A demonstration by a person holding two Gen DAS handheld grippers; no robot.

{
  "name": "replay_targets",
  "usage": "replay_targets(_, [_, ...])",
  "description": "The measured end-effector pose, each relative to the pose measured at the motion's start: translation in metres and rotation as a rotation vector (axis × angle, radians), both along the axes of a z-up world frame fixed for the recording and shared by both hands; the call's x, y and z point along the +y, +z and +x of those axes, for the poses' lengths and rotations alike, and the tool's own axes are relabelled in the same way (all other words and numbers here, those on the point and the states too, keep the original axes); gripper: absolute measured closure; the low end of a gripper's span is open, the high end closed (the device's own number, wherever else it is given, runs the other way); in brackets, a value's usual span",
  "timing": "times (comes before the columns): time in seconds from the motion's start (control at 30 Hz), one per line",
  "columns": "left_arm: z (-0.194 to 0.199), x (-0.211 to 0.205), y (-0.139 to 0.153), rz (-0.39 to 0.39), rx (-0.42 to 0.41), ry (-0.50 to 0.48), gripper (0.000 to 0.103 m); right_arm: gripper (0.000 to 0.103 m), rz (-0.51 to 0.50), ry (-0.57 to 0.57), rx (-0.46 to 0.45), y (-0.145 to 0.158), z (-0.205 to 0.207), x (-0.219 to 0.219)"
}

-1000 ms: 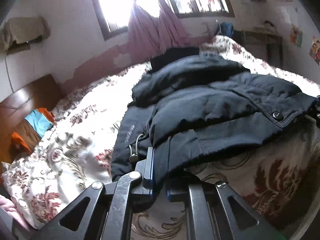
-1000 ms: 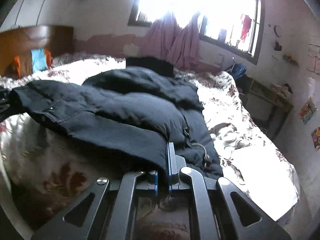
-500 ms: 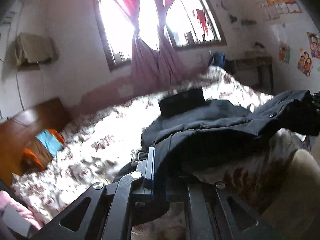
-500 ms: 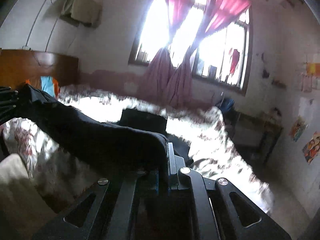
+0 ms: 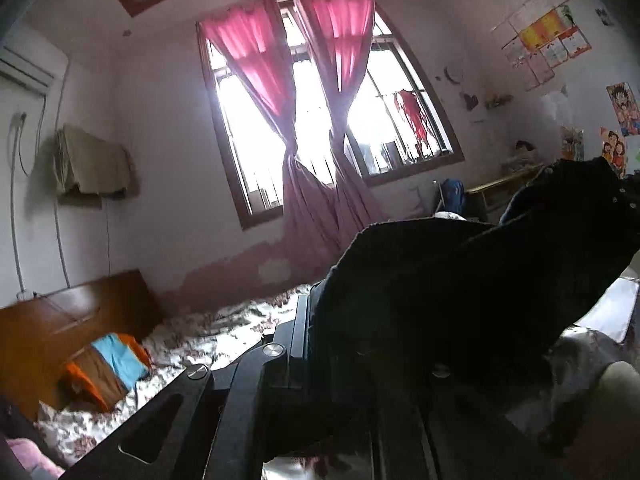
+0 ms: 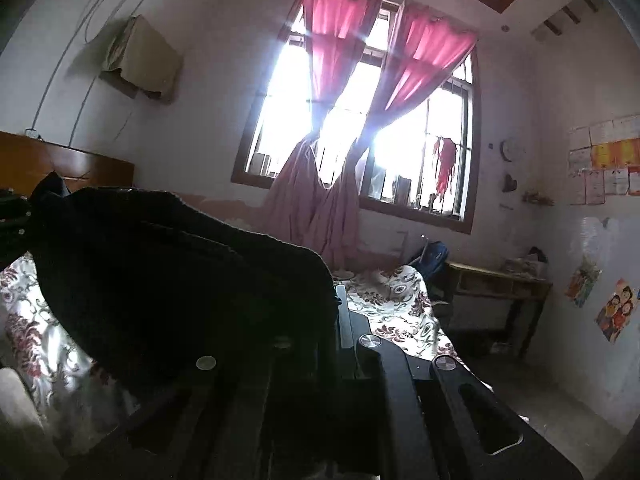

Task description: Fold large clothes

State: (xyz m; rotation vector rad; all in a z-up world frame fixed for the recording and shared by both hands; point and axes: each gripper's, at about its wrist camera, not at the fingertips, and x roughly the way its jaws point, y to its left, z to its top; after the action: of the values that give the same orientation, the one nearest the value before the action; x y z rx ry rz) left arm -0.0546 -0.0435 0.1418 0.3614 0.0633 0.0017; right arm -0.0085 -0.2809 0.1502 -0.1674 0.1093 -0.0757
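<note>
A dark padded jacket (image 5: 460,280) is lifted above the bed and stretched between my two grippers. My left gripper (image 5: 316,320) is shut on one corner of its hem, and the cloth drapes over and hides the right finger. My right gripper (image 6: 334,308) is shut on the other corner of the jacket (image 6: 168,280), which spreads to the left of it and hides the left finger. The jacket hangs dark against the window light, and its lower part is out of sight.
The bed with a flowered cover (image 5: 224,332) (image 6: 396,300) lies below. A wooden headboard (image 5: 60,328) and folded orange and blue clothes (image 5: 108,364) are at the left. A curtained window (image 6: 360,132) is ahead, a desk (image 6: 496,280) at the right wall.
Both grippers have risen and tilted up, lifting the jacket's hem off the bed. The jacket lay flat on the cover a second ago; now it hangs in the air between them.
</note>
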Motion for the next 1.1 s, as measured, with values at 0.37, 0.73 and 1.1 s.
replay_targets(0.37, [0.124, -0.010, -0.005, -0.009, 0.093, 0.019, 0.096, 0.098, 0.070, -0.012, -0.006, -0.028, 0.147, -0.006])
replay_targets(0.73, [0.275, -0.005, -0.035, -0.062, 0.288, 0.024, 0.096, 0.098, 0.032, -0.030, 0.090, -0.078, 0.328, 0.007])
replay_targets(1.1, [0.387, 0.011, -0.105, -0.150, 0.536, 0.029, 0.095, 0.082, -0.023, -0.101, 0.280, -0.122, 0.415, 0.011])
